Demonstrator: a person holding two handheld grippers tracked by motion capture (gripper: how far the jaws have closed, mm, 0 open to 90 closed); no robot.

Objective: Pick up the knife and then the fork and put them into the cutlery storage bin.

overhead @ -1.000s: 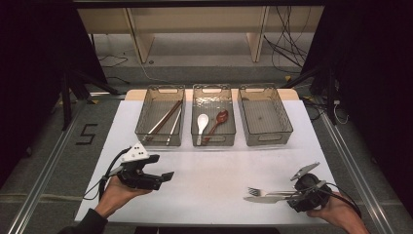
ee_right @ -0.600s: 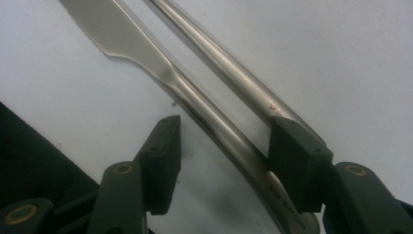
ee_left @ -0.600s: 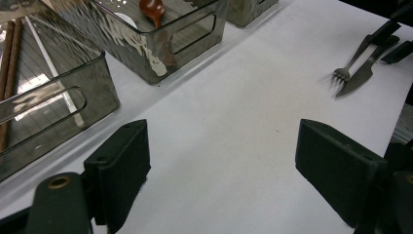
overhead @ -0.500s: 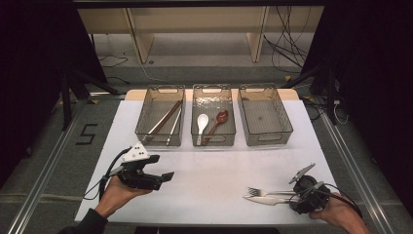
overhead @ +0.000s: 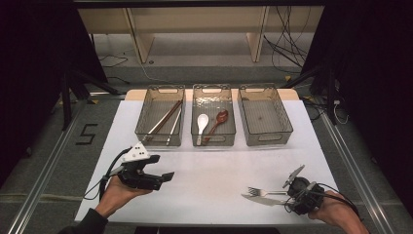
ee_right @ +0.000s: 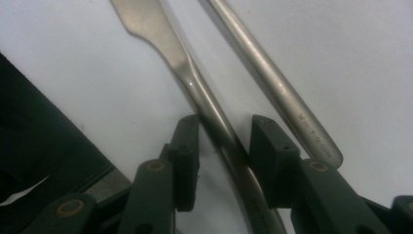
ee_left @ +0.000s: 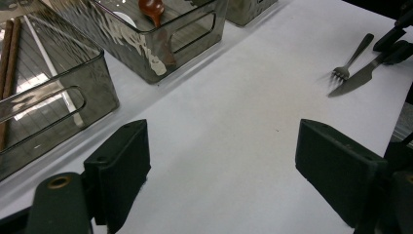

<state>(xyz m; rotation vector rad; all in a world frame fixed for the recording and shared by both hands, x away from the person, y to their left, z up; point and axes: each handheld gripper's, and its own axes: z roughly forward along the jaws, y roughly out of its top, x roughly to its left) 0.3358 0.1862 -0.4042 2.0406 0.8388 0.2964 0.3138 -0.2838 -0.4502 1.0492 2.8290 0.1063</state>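
Jaws of the right gripper [ee_right: 221, 146] straddle the handle of a flat silver table knife [ee_right: 195, 87] lying on the white table [overhead: 219, 175], and have just been closing around it. In the right gripper view the knife's handle runs up between the two black pads, close to both; whether the pads already press on the metal cannot be told. A silver fork [ee_right: 272, 83] lies just beside the knife, its handle outside the jaws.

From the high view, the right gripper [overhead: 292, 192] sits low at the table's near right corner, held in a hand [overhead: 336, 214], with the knife [overhead: 260, 199] and fork [overhead: 265, 191] pointing away to its left. The left gripper [overhead: 163, 178] is held above the near left of the table, jaws spread wide with nothing between them.

Three clear grey plastic bins [overhead: 263, 136] stand in a row at the far side: brown chopsticks [overhead: 163, 119] in the left one, a white spoon [overhead: 202, 122] and a reddish-brown spoon [overhead: 219, 119] in the middle one.
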